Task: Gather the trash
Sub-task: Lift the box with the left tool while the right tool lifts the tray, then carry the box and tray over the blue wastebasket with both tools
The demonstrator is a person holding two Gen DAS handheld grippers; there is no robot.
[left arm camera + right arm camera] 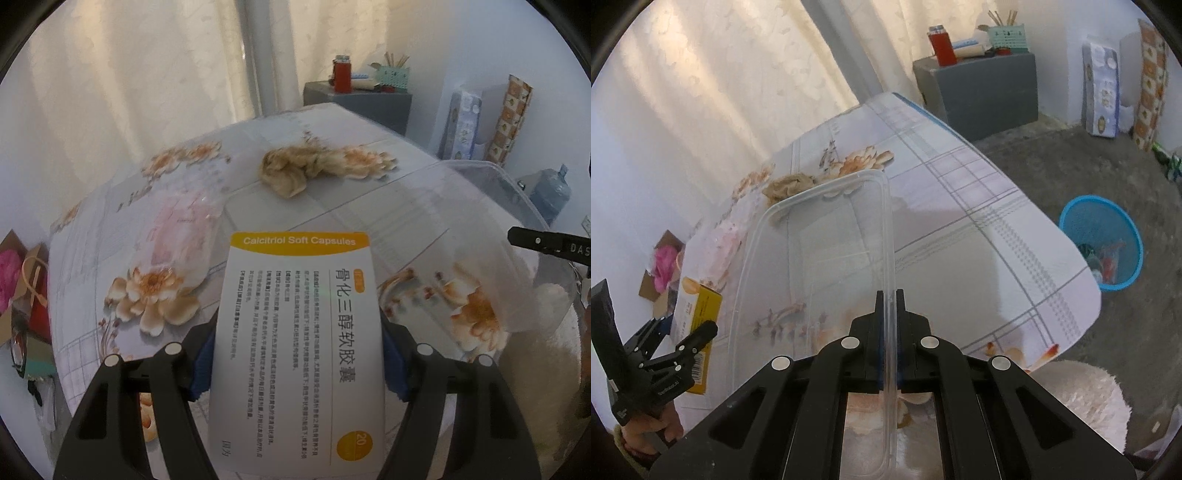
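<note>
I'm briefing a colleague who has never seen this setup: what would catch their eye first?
The white and yellow medicine box fills the left wrist view, clamped in the left gripper above the flowered tablecloth. The right gripper pinches the rim of a clear plastic container over the table. A blue wastebasket stands on the floor beyond.

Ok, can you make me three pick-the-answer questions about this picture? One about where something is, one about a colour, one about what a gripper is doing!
1. Where is the crumpled tan paper?
A. on the flowered tablecloth
B. in the basket
C. on the grey cabinet

2. What colour is the mesh wastebasket on the floor?
A. red
B. blue
C. green

3. What is the left gripper doing?
A. hanging open, holding nothing
B. pinching the clear lid
C. gripping the medicine box

Answers: 1 A, it lies among the printed flowers; 2 B, its rim and mesh are blue; 3 C, the box sits between its blue pads.
</note>
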